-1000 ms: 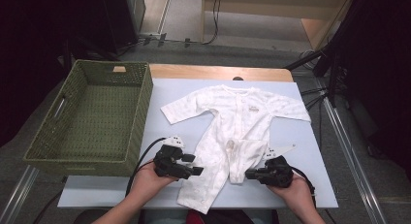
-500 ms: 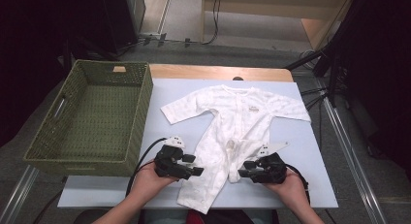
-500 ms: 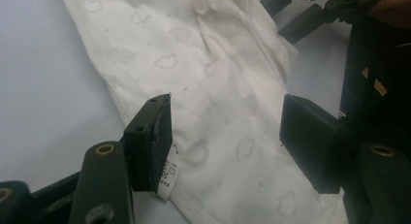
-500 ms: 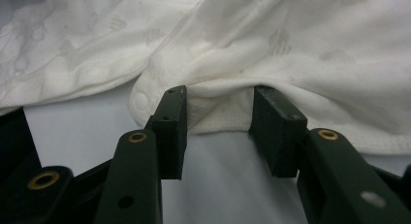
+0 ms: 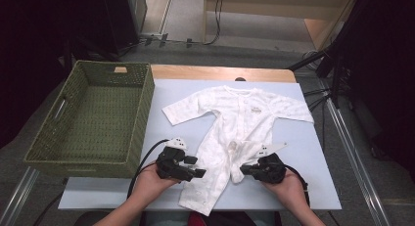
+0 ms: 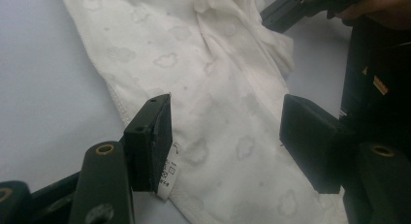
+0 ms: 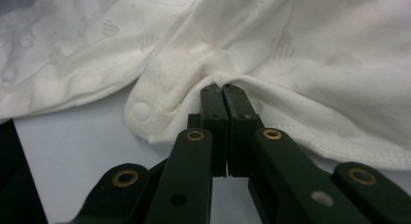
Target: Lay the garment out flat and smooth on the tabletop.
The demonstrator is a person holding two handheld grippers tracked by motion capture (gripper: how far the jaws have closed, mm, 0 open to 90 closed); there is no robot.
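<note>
On pale blue tabletop (image 5: 313,182): white soft cotton baby romper (image 5: 235,118), faint cloud print, lies flat. Right gripper (image 5: 248,169) jaws just closed, pinching bunched snap-edged leg hem. Left gripper (image 5: 199,173) jaws spread over other leg. Green woven basket (image 5: 142,118) left.

You can read almost nothing here. The small white care label (image 6: 167,178) sewn to the hem of the baby romper (image 6: 218,88), low and left of centre in the left gripper view, carries tiny dark print and symbols too small to make out. On the romper's chest in the high view, a small tan mark (image 5: 255,109) is illegible.
</note>
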